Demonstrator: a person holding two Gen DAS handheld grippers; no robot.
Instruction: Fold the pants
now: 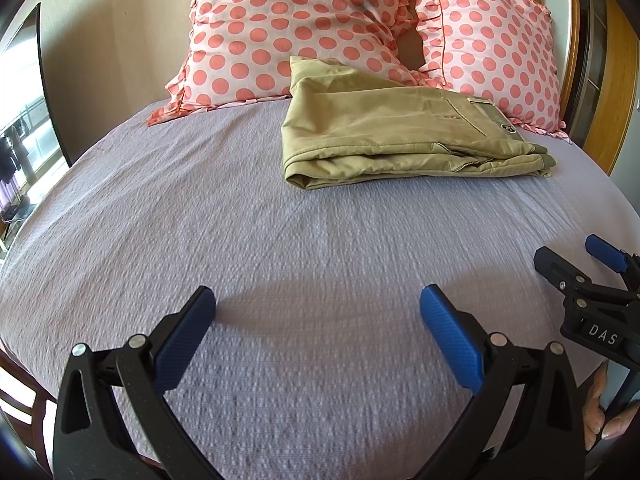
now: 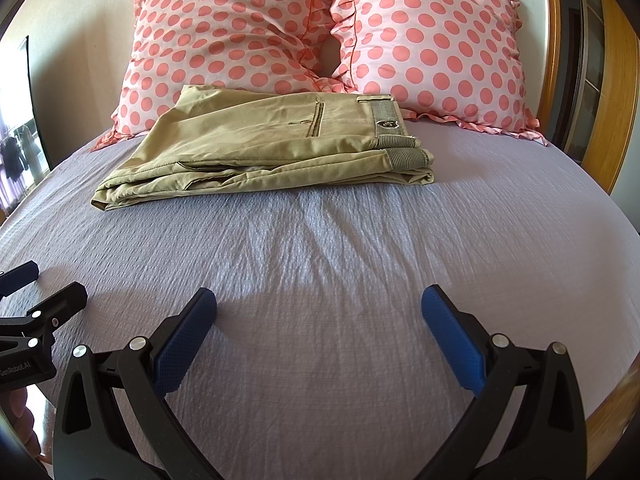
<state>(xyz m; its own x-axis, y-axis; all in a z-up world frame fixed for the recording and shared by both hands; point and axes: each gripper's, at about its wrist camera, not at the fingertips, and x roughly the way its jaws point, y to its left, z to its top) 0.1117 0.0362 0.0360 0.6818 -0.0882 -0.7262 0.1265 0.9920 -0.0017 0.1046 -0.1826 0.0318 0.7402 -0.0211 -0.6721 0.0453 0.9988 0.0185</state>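
Khaki pants (image 1: 400, 136) lie folded in a flat stack on the lilac bedspread (image 1: 280, 260), just in front of the pillows; they also show in the right wrist view (image 2: 264, 148), waistband to the right. My left gripper (image 1: 318, 308) is open and empty, low over the bedspread, well short of the pants. My right gripper (image 2: 319, 308) is open and empty too, also near the bed's front. Each gripper shows at the edge of the other's view: the right one (image 1: 580, 264), the left one (image 2: 44, 284).
Two pink polka-dot pillows (image 2: 224, 32) (image 2: 436, 44) lean against the wall at the bed's head. A wooden frame (image 2: 548, 60) and a door stand to the right. A dark-framed window (image 1: 28, 120) is at the left.
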